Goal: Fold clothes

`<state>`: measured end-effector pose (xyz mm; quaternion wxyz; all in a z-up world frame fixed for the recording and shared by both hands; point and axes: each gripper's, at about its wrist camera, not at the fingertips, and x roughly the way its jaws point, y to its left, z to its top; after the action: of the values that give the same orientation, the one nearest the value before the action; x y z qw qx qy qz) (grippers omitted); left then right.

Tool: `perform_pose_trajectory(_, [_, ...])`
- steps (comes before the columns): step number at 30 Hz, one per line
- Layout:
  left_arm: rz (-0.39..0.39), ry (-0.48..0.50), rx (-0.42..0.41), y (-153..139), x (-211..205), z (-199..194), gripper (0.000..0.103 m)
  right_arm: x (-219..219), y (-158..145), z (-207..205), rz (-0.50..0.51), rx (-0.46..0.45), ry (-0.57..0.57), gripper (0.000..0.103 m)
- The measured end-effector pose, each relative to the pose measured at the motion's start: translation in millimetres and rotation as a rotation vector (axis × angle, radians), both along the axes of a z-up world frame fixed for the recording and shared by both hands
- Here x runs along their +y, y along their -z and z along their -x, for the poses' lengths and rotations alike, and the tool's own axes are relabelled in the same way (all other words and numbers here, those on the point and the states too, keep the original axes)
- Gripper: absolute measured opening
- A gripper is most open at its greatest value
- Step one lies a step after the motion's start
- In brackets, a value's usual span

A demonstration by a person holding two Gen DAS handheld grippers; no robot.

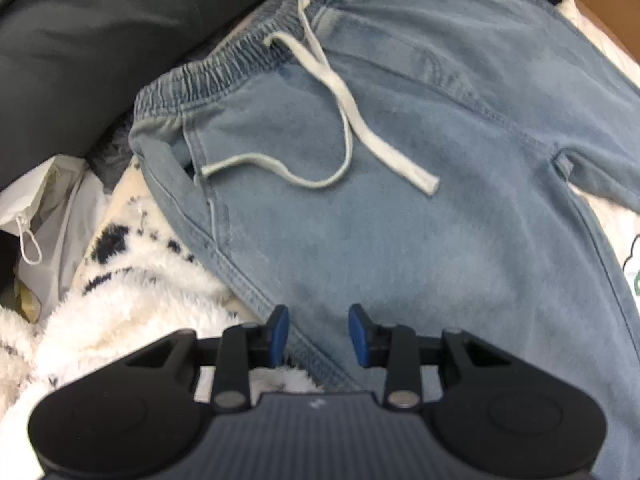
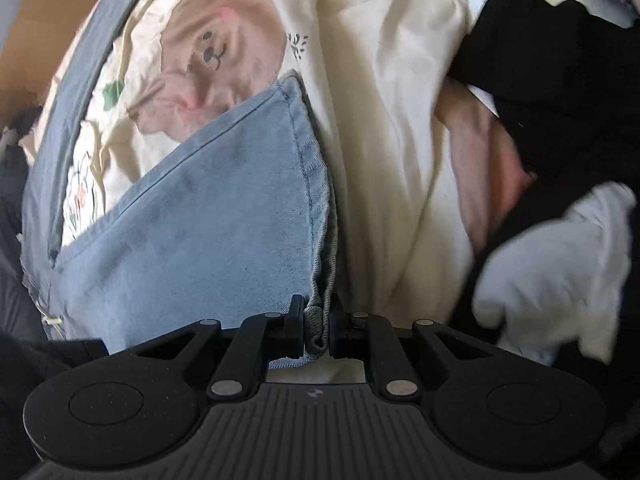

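We see open denim on the jeans [image 1: 420, 240] ahead of the left gripper [image 1: 318, 330], crossed only by the drawstring [image 1: 344, 96]. A dark cushion [image 1: 80, 40] and white bag [image 1: 48, 208] crowd its left. The cream sheet [image 2: 380, 140] lies free beside the right gripper [image 2: 318, 320]; black cloth [image 2: 568, 80] and a white garment [image 2: 552, 272] block the right.

Supporting surface: a cream bedcover [image 2: 384, 128] printed with a cartoon animal [image 2: 216, 60] and small green leaves, lying rumpled. Resting directly on it: light blue denim trousers [image 1: 400, 220], spreading across the middle, their elastic waistband at the far left and a white drawstring [image 1: 348, 120] trailing over the front. A fluffy white blanket with dark spots [image 1: 132, 280] is lying at the near left. Black clothing [image 2: 560, 92] and a white cloth [image 2: 548, 268] are sitting at the right.
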<state>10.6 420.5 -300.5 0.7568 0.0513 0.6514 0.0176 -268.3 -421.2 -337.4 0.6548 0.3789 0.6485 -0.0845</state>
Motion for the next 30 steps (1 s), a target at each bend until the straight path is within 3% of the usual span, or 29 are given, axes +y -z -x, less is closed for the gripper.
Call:
perform_pose_trajectory(4, [0.021,0.014,-0.012,3.8,-6.3,-2.0,0.035,2.5,-3.8,15.2,0.019,0.042,-0.001,0.009])
perform_pose_trajectory(8, [-0.035,0.042,0.044,26.9,-8.1,-3.6,0.035,2.2,10.8,23.6,0.041,0.065,-0.005,0.009])
perform_pose_trajectory(11, [-0.066,0.039,0.076,39.1,-1.4,-4.5,0.024,2.7,22.3,22.7,0.056,0.079,-0.009,0.009])
perform_pose_trajectory(13, [-0.061,0.011,0.077,36.9,4.8,-6.8,0.017,2.0,25.7,22.1,0.06,0.088,-0.003,0.01])
perform_pose_trajectory(18, [-0.044,-0.012,0.008,14.7,13.2,-19.2,0.019,0.1,23.6,18.4,0.069,0.109,-0.012,0.018])
perform_pose_trajectory(23, [-0.052,-0.032,-0.039,4.2,18.0,-40.7,0.021,-10.7,1.5,6.5,0.145,0.041,-0.037,0.022])
perform_pose_trajectory(26, [-0.055,-0.034,-0.02,10.4,19.8,-51.7,0.022,-11.8,-7.3,-5.6,0.167,-0.036,-0.046,0.023])
perform_pose_trajectory(30, [-0.09,-0.024,0.017,33.4,28.2,-56.6,0.019,-1.3,2.9,-31.3,0.139,-0.097,-0.093,0.028])
